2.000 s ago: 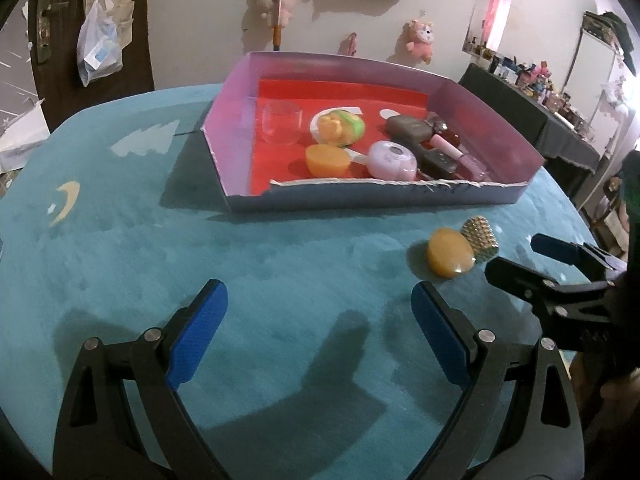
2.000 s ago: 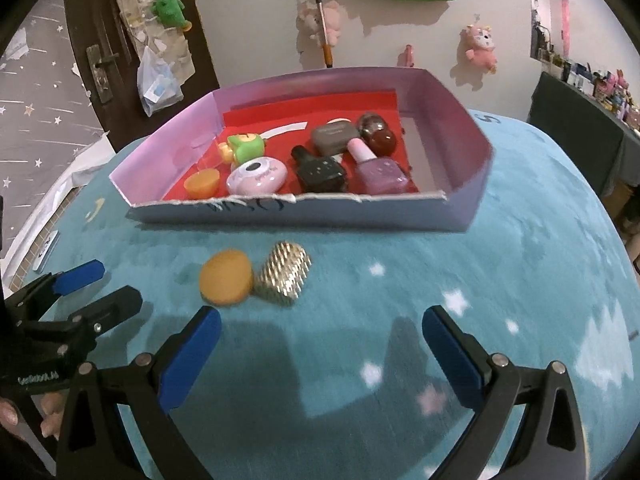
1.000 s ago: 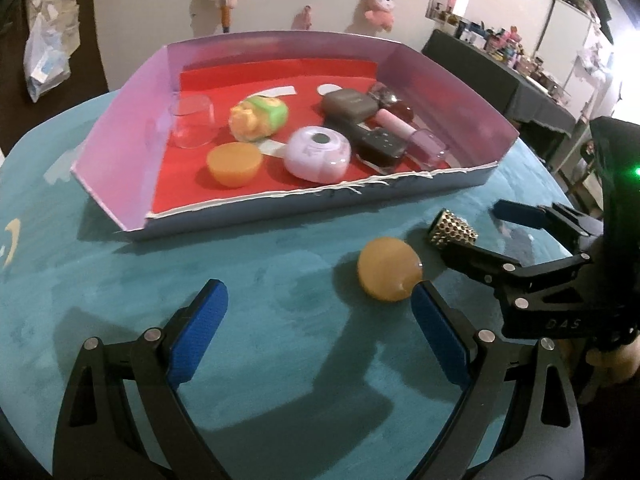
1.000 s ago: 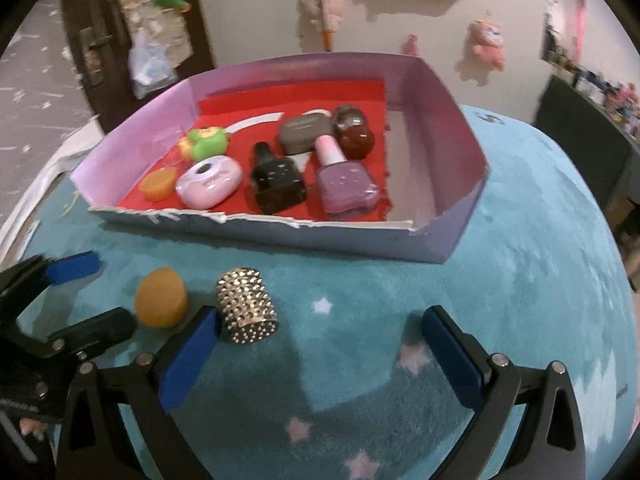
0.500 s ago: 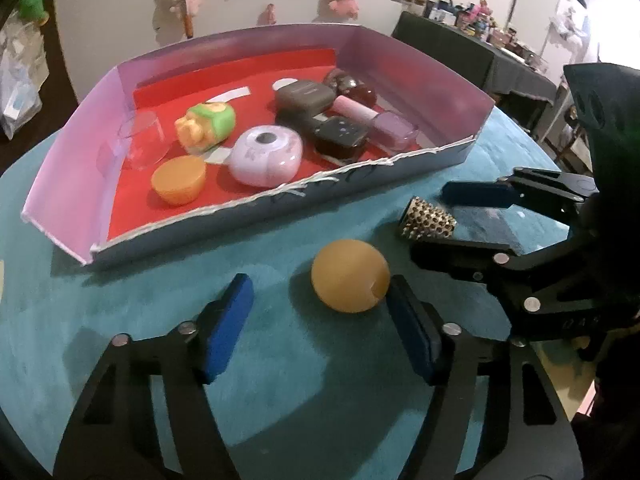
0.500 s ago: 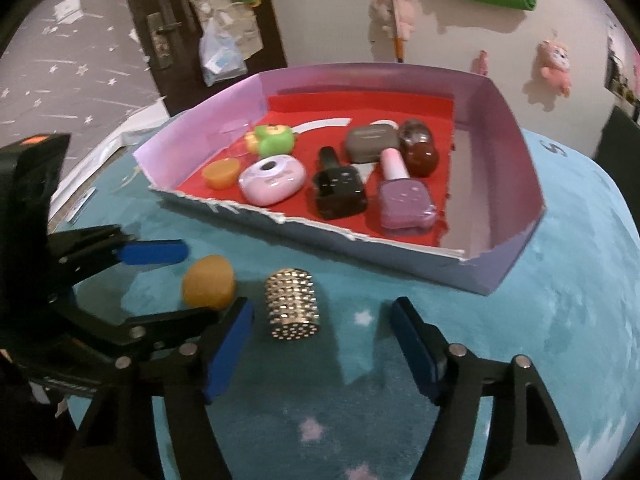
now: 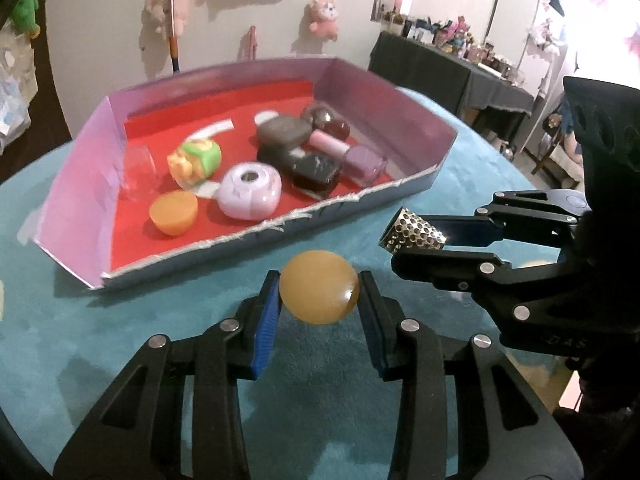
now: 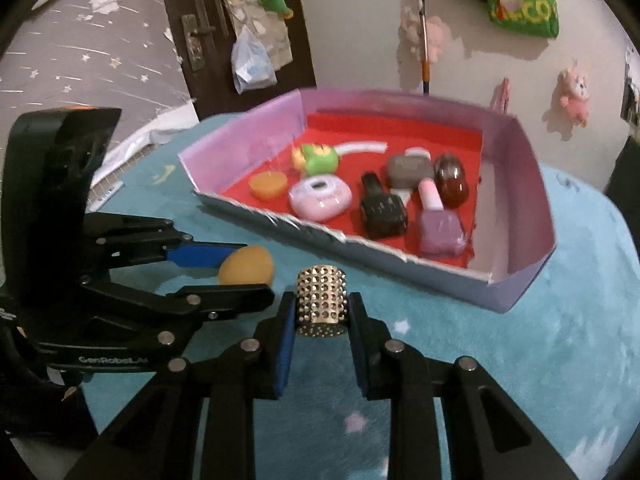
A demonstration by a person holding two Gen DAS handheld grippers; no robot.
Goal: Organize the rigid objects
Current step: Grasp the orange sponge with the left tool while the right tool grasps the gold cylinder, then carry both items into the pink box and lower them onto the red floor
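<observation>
Both claws were wide a sec ago; now L claw [image 7: 319, 300] grips orange ball [image 7: 319, 297], R claw [image 8: 321, 307] grips studded cap [image 8: 321, 299]. Both prob. go in tray [image 8: 516, 280] next.

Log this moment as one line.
left gripper: shut on orange ball | right gripper: shut on studded cap | tray: not reached

Clear cup [image 7: 138, 168] in tray blurred; shelf clutter [image 7: 460, 40] indistinct.

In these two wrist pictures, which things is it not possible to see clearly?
- Clear cup: transparent, left wrist view; only smeared in the right.
- Studded cylinder: sides covered by right gripper pads.
- Orange ball: underside hidden, left wrist view.
- Shelf items: too small.
</observation>
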